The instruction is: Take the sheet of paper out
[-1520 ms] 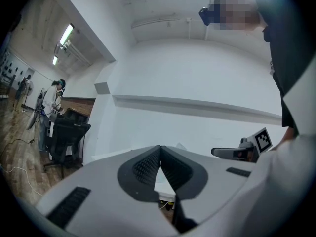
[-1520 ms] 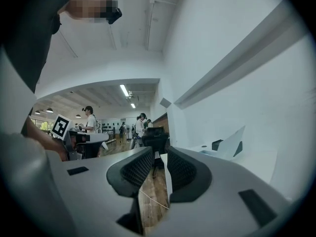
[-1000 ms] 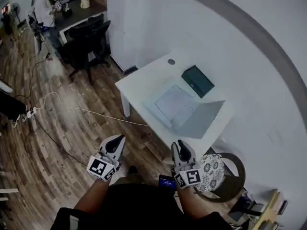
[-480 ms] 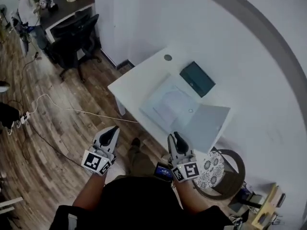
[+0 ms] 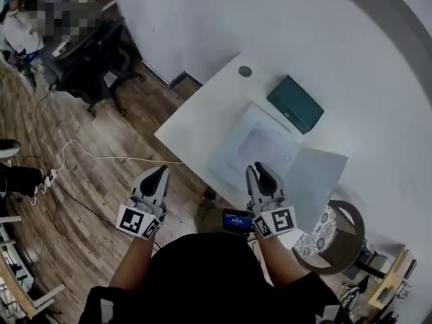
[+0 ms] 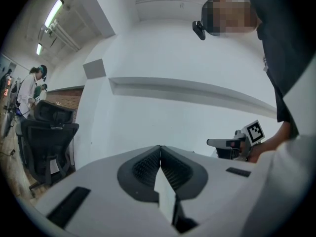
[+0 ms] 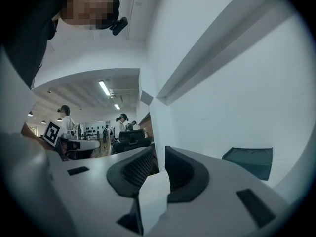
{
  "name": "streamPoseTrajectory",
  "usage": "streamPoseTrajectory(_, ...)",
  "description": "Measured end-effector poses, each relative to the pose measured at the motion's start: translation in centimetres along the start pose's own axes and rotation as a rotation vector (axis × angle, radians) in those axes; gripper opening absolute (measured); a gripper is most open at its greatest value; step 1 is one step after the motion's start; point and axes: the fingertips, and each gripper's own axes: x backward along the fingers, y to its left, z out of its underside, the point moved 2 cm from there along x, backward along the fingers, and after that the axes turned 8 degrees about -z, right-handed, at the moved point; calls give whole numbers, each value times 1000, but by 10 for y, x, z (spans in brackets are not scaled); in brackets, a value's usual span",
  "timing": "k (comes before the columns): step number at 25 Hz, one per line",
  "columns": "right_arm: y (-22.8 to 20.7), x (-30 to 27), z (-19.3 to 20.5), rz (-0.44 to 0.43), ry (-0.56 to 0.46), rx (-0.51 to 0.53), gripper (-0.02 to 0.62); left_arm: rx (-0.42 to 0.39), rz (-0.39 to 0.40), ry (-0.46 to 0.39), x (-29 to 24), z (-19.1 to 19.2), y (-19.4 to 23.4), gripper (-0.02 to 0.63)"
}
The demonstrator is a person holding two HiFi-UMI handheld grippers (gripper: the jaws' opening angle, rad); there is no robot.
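Left tongs [image 5: 160,173]: closed tip to tip with nothing between them, held level over the wood floor [image 5: 101,201], short of the counter's near edge.
Right tongs [image 5: 260,170]: slightly apart, empty, held level; from the head view their tips sit over the counter's near edge, just short of the folder.
Paper [image 5: 256,146]: lies flat in the open folder, on its left half, untouched by either tongs.
Folder [image 5: 316,175]: spread open on the counter, grey flap folded out to the right and reaching the counter's edge.
Counter [image 5: 196,121]: white, set against a white wall.
Box [image 5: 295,104]: dark green, closed, just beyond the folder near the wall.
Disc [image 5: 245,71]: small, round, grey, at the far corner, well apart from the folder.
Stool [image 5: 341,229]: patterned seat, beside the counter at right.
Cable [image 5: 101,156]: white, trailing across the floor at left.
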Motion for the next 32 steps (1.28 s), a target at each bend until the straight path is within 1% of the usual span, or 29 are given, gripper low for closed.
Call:
streamPoseTrajectory(3,-26,-15,2,40,8,-32,87,-7,40,19,-36,-3,9,3)
streamPoseTrajectory(6,-47,-21,13,76,42,-50,91,-23,90,36,-66,-5,13,3)
streamPoseTrajectory(11,-76,-11,24,164,77,-106,101,-18,194,61,-110,2,5,3)
streamPoseTrajectory(13,-85,-3,29,217,92,-113,99,-15,255,73,-128,6,-4,3)
streamPoseTrajectory(16,-103,13,42,310,123,-144,101,-11,369,89,-160,14,-24,3)
streamPoseTrajectory(20,-131,37,53,468,144,-196,101,-6,526,99,-202,25,-52,3)
streamPoseTrajectory(21,-138,44,58,515,146,-224,100,-11,564,104,-210,28,-58,3)
streamPoseTrajectory(23,-149,57,75,607,147,-314,107,-17,636,123,-222,36,-68,3)
streamPoseTrajectory(25,-155,68,90,665,160,-397,109,-9,693,151,-232,45,-75,3)
streamPoseTrajectory(26,-157,72,97,675,173,-437,112,-4,718,163,-236,49,-78,3)
streamPoseTrajectory(30,-163,76,131,657,233,-623,118,-7,802,199,-253,65,-89,3)
streamPoseTrajectory(32,-166,79,148,670,255,-686,118,-3,833,213,-258,73,-93,3)
